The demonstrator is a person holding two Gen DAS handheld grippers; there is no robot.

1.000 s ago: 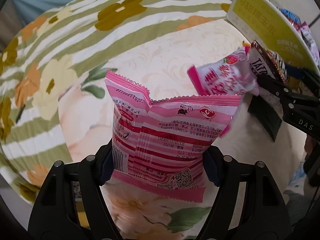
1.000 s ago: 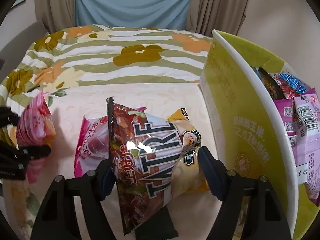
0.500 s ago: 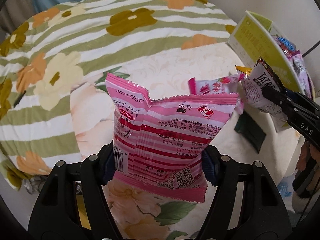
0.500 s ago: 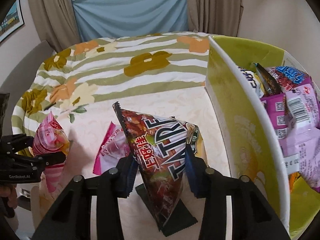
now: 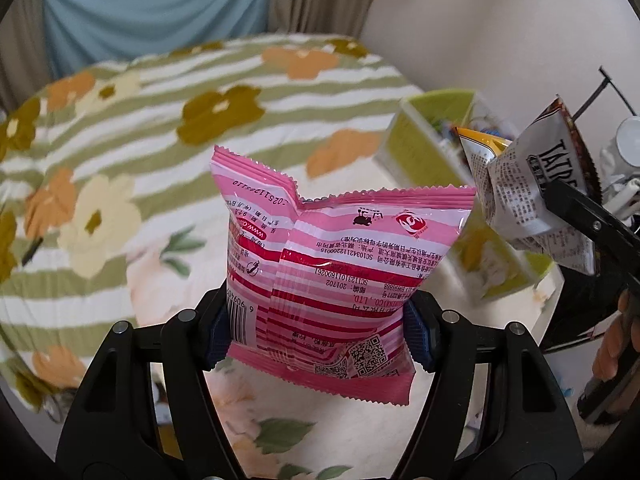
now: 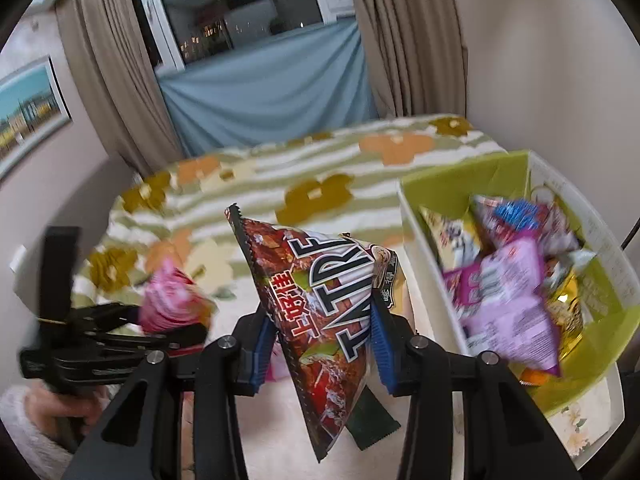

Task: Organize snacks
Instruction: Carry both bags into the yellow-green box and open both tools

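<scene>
My left gripper (image 5: pixel 320 326) is clamped on the pink snack packet (image 5: pixel 332 276), pinching it low near its bottom seam, so most of the bag stands tall and free beyond the fingers; I judge the slick film could slide out of that narrow hold, or the puffed bag could fold over if I swing it fast. My right gripper (image 6: pixel 320 344) is clenched on the dark TATRE packet (image 6: pixel 320 304), held edge-on between the blue pads (image 6: pixel 382 350), with a second pale packet (image 6: pixel 390 276) pressed in behind it toward the right finger; that hidden one is the likelier loss, since I cannot tell how much of it the pads catch. Ahead and to the right of this gripper sits the green-lined box (image 6: pixel 428 240), already heaped with packets, so a careless drop could spill over its rim or knock the wall. The two tools also hang near each other above the floral bedspread (image 5: pixel 224 112), and crossing paths toward the box risks a collision.
</scene>
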